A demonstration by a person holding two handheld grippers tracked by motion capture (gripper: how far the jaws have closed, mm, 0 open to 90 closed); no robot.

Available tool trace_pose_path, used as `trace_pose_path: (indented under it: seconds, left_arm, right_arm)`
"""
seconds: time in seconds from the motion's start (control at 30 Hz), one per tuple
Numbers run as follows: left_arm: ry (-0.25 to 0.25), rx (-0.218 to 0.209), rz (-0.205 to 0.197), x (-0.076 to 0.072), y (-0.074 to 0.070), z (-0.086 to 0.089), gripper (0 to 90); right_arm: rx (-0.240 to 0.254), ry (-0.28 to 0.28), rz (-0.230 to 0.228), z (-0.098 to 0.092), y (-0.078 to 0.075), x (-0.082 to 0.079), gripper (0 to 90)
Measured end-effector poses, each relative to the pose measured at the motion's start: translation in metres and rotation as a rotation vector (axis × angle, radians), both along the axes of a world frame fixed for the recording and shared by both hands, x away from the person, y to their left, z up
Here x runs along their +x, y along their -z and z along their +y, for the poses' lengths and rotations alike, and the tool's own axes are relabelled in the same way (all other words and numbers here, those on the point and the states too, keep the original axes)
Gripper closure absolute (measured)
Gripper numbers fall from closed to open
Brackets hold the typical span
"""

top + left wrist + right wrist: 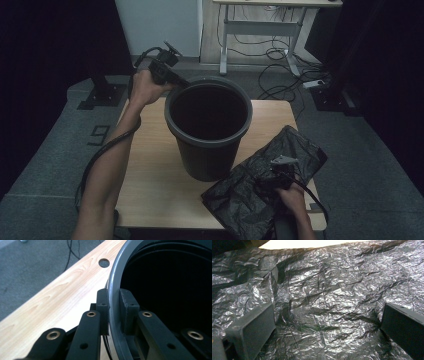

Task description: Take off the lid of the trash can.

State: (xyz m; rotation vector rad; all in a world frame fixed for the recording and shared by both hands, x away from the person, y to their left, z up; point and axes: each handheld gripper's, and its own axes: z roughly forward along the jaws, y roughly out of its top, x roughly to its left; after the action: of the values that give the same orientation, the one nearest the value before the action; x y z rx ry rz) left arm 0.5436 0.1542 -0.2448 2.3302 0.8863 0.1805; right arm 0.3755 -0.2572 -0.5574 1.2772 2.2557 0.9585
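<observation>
Light wooden tabletop (pixel 150 165): bare and passable across its near-left area and far-right corner; centre blocked by an upright dark grey plastic bin (pixel 207 145), open-mouthed, its far-left rim clamped by the left gripper (pixel 114 302); near-right covered by a crumpled black plastic bag (pixel 324 295).

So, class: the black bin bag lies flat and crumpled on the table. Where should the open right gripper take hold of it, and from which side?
Come from above: the bin bag lies flat on the table. Close the right gripper on a raised crease between its spread jaws; a flat sheet offers nothing else to pinch there.
</observation>
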Motion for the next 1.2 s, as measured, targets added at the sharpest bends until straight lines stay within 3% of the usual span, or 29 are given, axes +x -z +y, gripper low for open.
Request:
trace_pose_path:
  seconds: [0.47,0.73,0.83,1.03,1.1,1.2]
  left_arm:
    - [-0.016,-0.126,0.083,-0.001,-0.014,0.013,79.7]
    - [-0.015,-0.157,0.109,-0.004,-0.024,0.017,80.1]
    - [-0.002,-0.198,0.129,-0.005,-0.028,0.021,80.0]
    - [-0.047,-0.149,0.080,-0.009,-0.035,0.028,79.8]
    - [-0.067,-0.129,0.076,-0.009,-0.033,0.033,79.7]
    - [-0.084,-0.131,0.076,-0.009,-0.030,0.041,79.6]
  right_arm:
    - [0.000,0.000,0.000,0.000,0.000,0.000,0.0]
    - [0.000,0.000,0.000,0.000,0.000,0.000,0.0]
    - [0.000,0.000,0.000,0.000,0.000,0.000,0.0]
    - [0.000,0.000,0.000,0.000,0.000,0.000,0.0]
    - [0.000,0.000,0.000,0.000,0.000,0.000,0.0]
    - [0.000,0.000,0.000,0.000,0.000,0.000,0.0]
